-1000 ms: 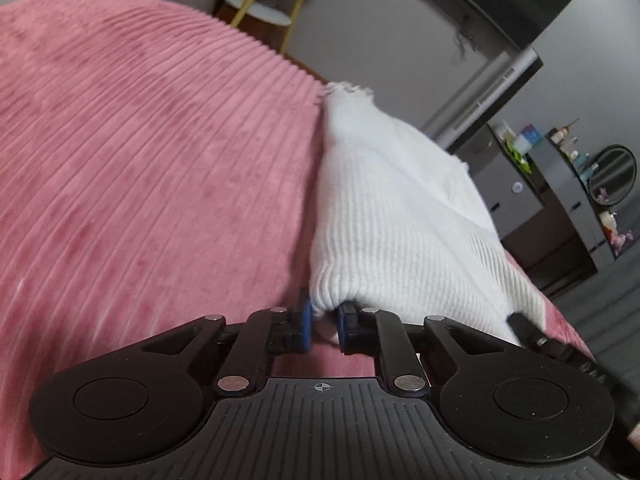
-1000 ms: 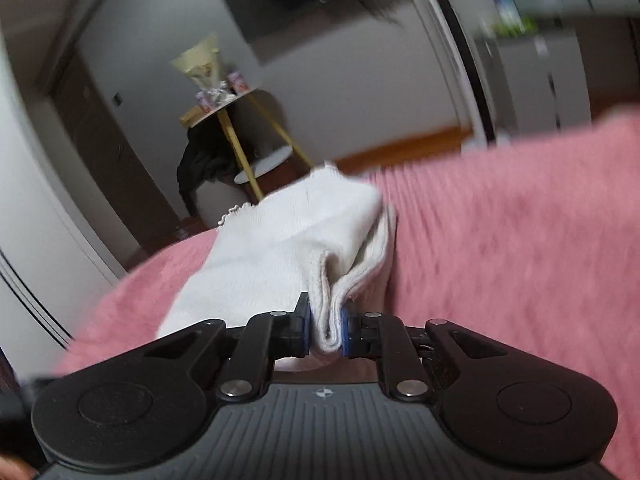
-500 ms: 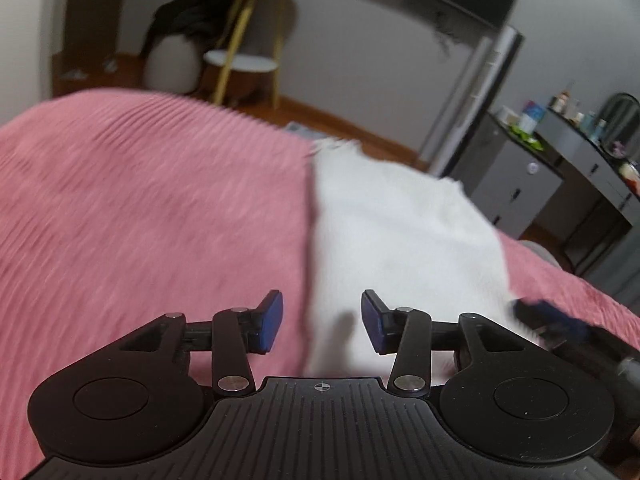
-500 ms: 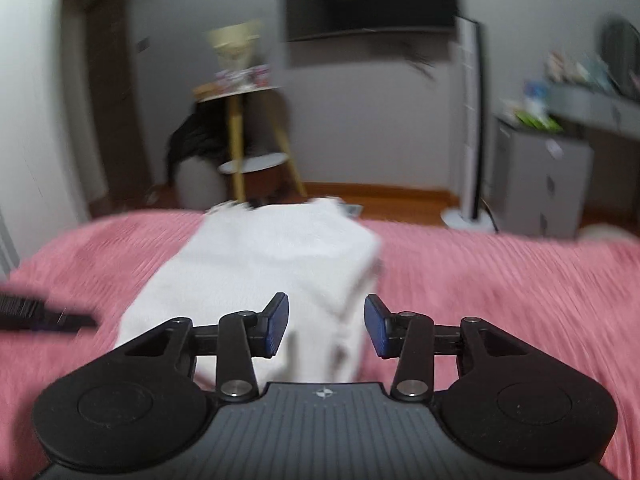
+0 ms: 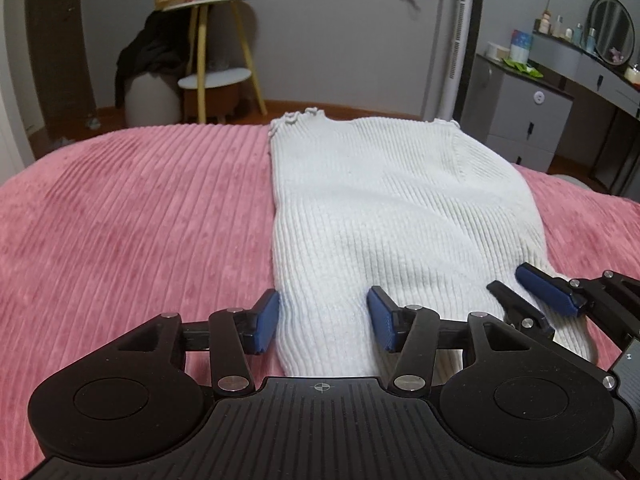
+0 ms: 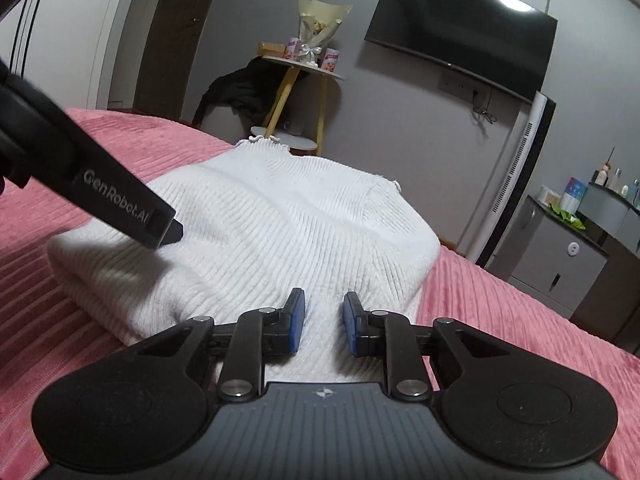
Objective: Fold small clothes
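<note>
On the pink bedspread (image 5: 132,216): white ribbed knit garment (image 5: 392,216), folded, soft, light, limp; best pinched at near edge; left hand-held gripper (image 5: 326,322) opening, right hand-held gripper (image 6: 322,322) closing, neither pinching.

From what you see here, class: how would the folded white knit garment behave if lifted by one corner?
The white knit garment would probably flop and unfold, since its layers lie loose. Its ribbed surface likely grips rather than slips. It looks light and unbreakable.
</note>
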Demonstrator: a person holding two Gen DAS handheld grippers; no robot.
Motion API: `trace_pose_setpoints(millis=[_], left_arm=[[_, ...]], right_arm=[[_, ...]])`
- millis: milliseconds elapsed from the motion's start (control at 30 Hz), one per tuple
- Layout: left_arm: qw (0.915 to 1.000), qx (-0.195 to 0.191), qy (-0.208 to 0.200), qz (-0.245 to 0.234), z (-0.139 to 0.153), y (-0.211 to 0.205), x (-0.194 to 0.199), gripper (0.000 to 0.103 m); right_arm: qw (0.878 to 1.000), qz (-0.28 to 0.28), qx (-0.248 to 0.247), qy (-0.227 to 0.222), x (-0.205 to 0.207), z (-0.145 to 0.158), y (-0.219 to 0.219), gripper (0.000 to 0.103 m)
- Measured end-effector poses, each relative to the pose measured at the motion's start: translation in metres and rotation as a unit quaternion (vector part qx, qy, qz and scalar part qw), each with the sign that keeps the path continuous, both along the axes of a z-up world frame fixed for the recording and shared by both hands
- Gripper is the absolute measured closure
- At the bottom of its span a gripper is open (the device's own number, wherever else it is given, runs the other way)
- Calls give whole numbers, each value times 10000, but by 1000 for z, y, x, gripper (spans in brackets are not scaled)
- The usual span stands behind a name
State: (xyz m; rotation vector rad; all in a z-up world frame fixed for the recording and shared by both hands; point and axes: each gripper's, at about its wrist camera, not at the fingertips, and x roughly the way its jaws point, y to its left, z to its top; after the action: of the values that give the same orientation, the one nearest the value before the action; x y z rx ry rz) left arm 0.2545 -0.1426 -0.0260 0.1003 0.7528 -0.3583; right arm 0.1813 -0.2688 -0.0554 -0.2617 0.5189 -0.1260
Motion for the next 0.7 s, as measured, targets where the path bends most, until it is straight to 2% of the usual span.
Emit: trace_pose_setpoints(millis=[133, 267, 333, 400, 500, 600, 667, 700], left_arm=[[9999, -60, 107, 31, 5, 3, 3, 46], [9997, -173, 161, 94, 17, 8, 5, 47], [9991, -378, 93, 140, 27, 13, 7, 48], [9990, -402, -36, 180, 33, 12, 15, 48], [9993, -217, -132, 289, 34, 3, 36, 48], [9986, -221, -89, 479, 31, -9, 61, 45], [9977, -365, -46, 575, 28, -18, 79, 33], [9975, -377, 31, 601, 23, -23, 88, 30]], right_arm=[[9999, -17, 127, -29, -3, 6, 1, 84], [9978, -44, 658, -26, -5, 24, -8, 84], [9958, -98, 900, -129, -4, 34, -16, 84], [9940, -244, 1038, -264, 1, 44, -22, 84], [9945, -332, 976, -180, 27, 51, -27, 84], [9965, -211, 805, -38, 60, 54, -24, 84], [9969, -156, 770, -41, 81, 57, -26, 84], [9967, -193, 792, -57, 92, 56, -29, 84]])
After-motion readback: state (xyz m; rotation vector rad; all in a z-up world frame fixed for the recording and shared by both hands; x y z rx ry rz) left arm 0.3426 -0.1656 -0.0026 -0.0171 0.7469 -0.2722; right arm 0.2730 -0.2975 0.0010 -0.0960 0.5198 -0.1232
